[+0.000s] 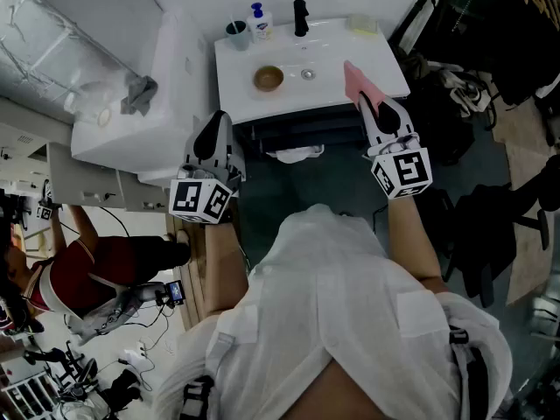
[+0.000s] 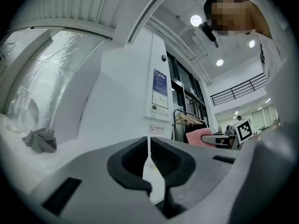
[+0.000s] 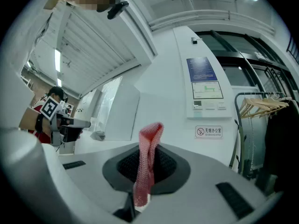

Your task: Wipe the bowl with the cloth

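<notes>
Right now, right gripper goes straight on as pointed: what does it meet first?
Likely the white wall behind the washbasin. The right gripper, shut on the pink cloth, seems to point level over the basin top, not at the bowl; height unclear.

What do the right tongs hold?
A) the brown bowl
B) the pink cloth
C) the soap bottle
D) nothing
B: the right gripper view shows the pink cloth pinched between the right tongs, while the brown bowl lies apart in the sink.
</notes>
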The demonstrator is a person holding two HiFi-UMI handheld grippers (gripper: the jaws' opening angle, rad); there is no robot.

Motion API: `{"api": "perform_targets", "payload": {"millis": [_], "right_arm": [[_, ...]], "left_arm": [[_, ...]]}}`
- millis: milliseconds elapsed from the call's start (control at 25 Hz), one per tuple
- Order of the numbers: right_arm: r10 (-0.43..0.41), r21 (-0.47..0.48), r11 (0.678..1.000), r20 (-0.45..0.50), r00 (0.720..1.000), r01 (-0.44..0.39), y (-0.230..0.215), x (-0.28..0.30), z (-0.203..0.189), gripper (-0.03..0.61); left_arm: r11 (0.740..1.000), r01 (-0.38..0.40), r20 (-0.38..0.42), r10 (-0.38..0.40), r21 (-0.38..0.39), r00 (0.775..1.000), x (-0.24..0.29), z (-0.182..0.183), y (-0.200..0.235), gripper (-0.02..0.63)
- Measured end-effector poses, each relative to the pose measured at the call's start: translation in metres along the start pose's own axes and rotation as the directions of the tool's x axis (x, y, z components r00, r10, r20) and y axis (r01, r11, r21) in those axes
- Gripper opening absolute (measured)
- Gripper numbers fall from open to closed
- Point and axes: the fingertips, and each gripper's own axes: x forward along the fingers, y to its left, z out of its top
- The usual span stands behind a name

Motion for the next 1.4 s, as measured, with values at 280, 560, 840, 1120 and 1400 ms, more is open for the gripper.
{"api": "perform_targets", "payload": {"millis": [280,560,840,1120,1400], "right_arm": [[0.004,-0.003,1.0,-0.01,1.0,-0.004,0.001,0.003,-0.001,0.038],[-0.028,0.035,0.999,-0.026,0.999,0.029,-0.003,0.004,-0.009,0.038],[0.003,0.021,1.0,-0.044,0.999,-0.002,0.011,0.012,-0.011,0.038],[0.038,0.01,0.999,-0.075,0.996,-0.037,0.023,0.024,-0.015,0.038],[0.05,0.012,0.999,-0.096,0.994,-0.049,0.016,0.04,-0.027,0.038]], "left_arm": [[1.0,0.009,-0.007,-0.009,0.002,1.0,0.001,0.0,0.0,0.025],[1.0,-0.002,-0.023,0.002,-0.013,1.0,-0.005,-0.007,0.008,0.025],[1.0,-0.015,-0.031,0.015,-0.016,0.999,-0.012,-0.009,0.017,0.025],[0.999,-0.026,-0.051,0.024,-0.022,0.998,-0.014,-0.017,0.031,0.025],[0.999,-0.037,-0.067,0.036,-0.026,0.997,-0.003,-0.028,0.04,0.025]]}}
